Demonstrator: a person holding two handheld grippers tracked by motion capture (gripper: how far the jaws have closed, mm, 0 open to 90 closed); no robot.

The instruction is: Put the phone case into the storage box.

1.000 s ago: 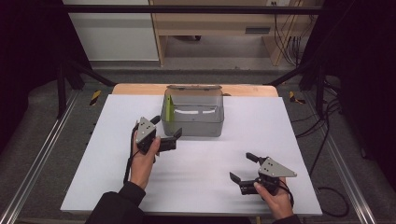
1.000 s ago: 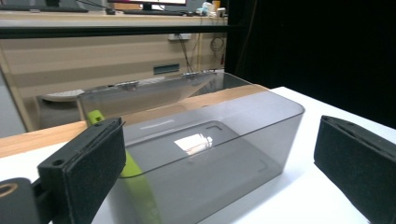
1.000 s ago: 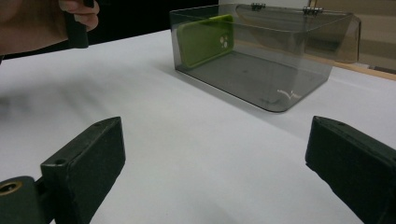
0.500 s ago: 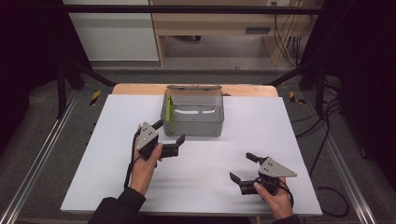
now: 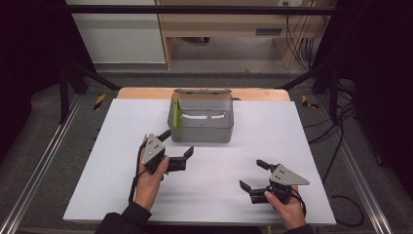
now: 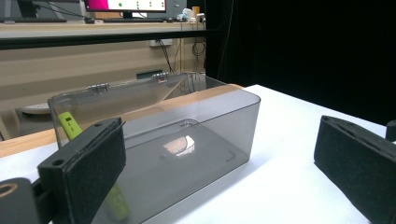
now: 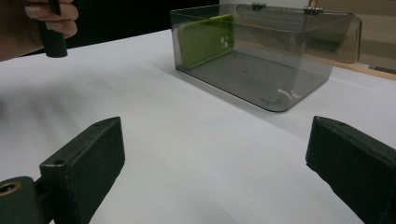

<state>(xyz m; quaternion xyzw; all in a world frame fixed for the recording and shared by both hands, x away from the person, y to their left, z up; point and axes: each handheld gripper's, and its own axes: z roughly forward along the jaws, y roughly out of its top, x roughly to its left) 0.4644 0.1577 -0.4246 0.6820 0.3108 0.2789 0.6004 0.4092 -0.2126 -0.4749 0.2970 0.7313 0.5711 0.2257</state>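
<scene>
The white worktop [image 5: 122, 161] bore a smoky clear box [image 5: 202, 119] holding an unlabelled green phone [image 7: 205, 39]; both tools, left tool [image 5: 176, 144] and right tool [image 5: 252, 174], gaped empty.

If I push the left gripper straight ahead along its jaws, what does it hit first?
Most likely the near wall of the smoky clear box; the left gripper, jaws open, points at it over bare table, though the gap is hard to judge.

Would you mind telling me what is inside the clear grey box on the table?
Inside the box a lime-green phone case stands on edge against one end wall. The rest of the floor looks bare through the tinted walls; what sits behind the case is covered.
</scene>
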